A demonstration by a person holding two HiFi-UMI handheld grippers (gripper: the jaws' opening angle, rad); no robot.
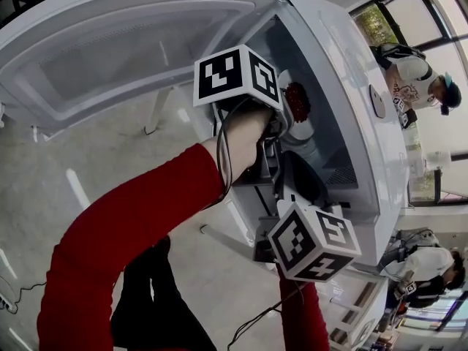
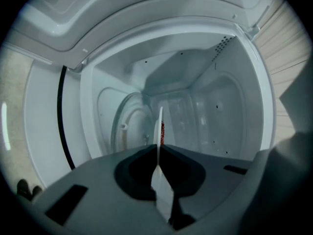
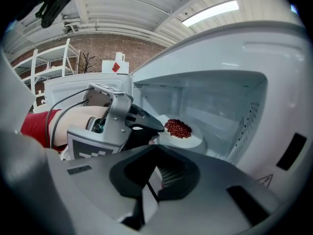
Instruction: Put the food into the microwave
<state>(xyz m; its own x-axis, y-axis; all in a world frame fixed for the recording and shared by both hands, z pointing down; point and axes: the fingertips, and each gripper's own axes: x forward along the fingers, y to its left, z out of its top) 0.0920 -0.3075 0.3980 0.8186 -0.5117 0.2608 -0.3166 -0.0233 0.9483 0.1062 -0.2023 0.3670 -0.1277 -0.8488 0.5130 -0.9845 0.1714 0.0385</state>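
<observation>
Right gripper view: the food, loose red grains, is heaped on a stiff white plate inside the microwave cavity. The rim is pinched by the fingers of the left gripper. The load is judged light but spill-prone, best kept level. The fingers of the right gripper are closed and empty.

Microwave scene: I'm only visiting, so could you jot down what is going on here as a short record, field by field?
Microwave: white, door swung open
Plate: white, inside the cavity
Food: small red pieces heaped on the plate
Left claw: shut on the plate's rim, reaching into the cavity
Right claw: shut, empty, in front of the opening
Plate set down: cannot tell
</observation>
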